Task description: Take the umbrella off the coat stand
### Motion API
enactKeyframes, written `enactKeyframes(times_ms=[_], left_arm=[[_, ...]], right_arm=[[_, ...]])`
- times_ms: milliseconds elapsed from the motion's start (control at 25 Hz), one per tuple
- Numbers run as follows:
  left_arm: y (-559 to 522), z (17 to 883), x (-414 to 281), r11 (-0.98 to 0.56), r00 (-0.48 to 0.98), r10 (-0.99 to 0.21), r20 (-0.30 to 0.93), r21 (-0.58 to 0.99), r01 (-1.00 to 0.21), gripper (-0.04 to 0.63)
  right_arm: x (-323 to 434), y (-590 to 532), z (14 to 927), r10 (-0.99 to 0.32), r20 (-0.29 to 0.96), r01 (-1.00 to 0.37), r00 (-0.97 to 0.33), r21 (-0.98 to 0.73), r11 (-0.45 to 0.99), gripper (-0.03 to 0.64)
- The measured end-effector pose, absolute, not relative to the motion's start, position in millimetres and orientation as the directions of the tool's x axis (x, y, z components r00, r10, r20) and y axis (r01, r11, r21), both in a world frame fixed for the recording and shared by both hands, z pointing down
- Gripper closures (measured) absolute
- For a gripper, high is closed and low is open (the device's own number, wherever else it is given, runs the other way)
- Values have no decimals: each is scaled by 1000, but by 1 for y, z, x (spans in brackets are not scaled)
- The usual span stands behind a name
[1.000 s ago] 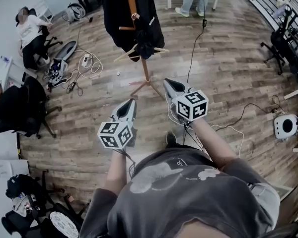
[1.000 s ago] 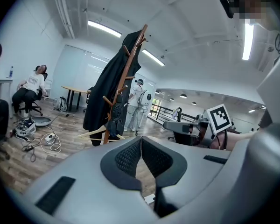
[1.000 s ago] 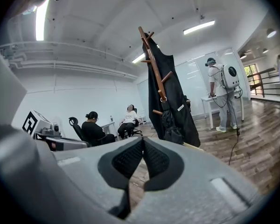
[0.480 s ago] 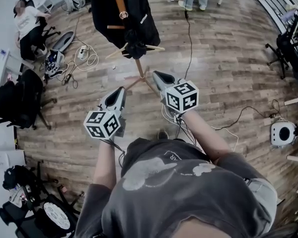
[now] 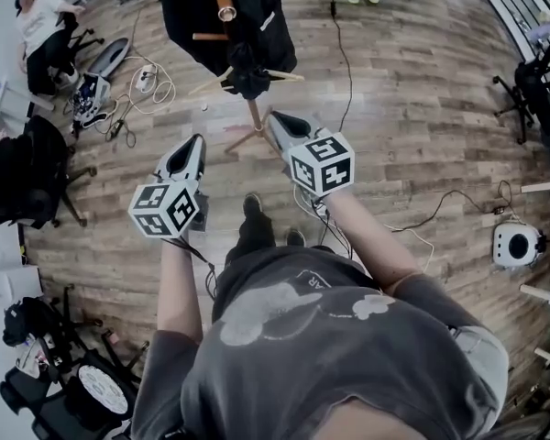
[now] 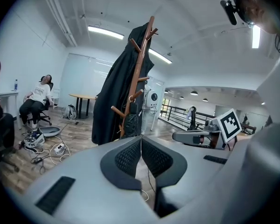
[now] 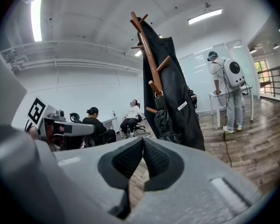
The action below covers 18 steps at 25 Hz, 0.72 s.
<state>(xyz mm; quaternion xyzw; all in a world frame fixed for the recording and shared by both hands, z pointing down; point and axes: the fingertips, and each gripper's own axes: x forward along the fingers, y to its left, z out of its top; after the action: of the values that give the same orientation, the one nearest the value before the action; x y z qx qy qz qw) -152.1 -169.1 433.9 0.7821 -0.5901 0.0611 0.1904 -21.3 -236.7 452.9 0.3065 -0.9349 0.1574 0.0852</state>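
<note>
Both grippers have drawn nearer the coat stand [image 5: 254, 117] over the last second. The left gripper [image 5: 194, 141] and the right gripper [image 5: 273, 117] each have their jaws pressed together on nothing. The umbrella [image 5: 249, 73] (dark, folded) hangs from a peg beside the black coat [image 5: 188, 16], untouched by either gripper.

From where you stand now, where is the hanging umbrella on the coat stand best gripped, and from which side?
Probably the umbrella at its narrow upper end, just below the peg it hangs from. Come from your near side: the black coat covers the far side. The peg slants upward, so lift it off.
</note>
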Motion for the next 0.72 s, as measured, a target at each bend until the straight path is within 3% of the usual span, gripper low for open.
enactKeyframes(times_ms=[120, 160, 200, 360, 560, 720], left_arm=[[-190, 439, -168, -239, 313, -895, 318, 249, -938, 583], [-199, 440, -171, -248, 323, -891, 319, 253, -935, 583], [-207, 441, -174, -258, 333, -887, 320, 254, -932, 583], [-240, 446, -190, -287, 368, -872, 322, 272, -918, 583], [-274, 460, -206, -326, 417, -844, 336, 296, -898, 583], [-300, 466, -217, -349, 443, -832, 334, 307, -886, 583]], right_arm=[[-34, -256, 459, -560, 276, -620, -781, -234, 749, 617], [-38, -264, 462, -563, 285, -626, -776, -234, 744, 593], [-44, -271, 464, -563, 296, -630, -772, -236, 740, 485], [-66, -302, 474, -573, 335, -654, -748, -229, 721, 435], [-87, -341, 488, -624, 370, -717, -689, -218, 662, 259], [-102, -368, 497, -645, 383, -740, -662, -193, 645, 235]])
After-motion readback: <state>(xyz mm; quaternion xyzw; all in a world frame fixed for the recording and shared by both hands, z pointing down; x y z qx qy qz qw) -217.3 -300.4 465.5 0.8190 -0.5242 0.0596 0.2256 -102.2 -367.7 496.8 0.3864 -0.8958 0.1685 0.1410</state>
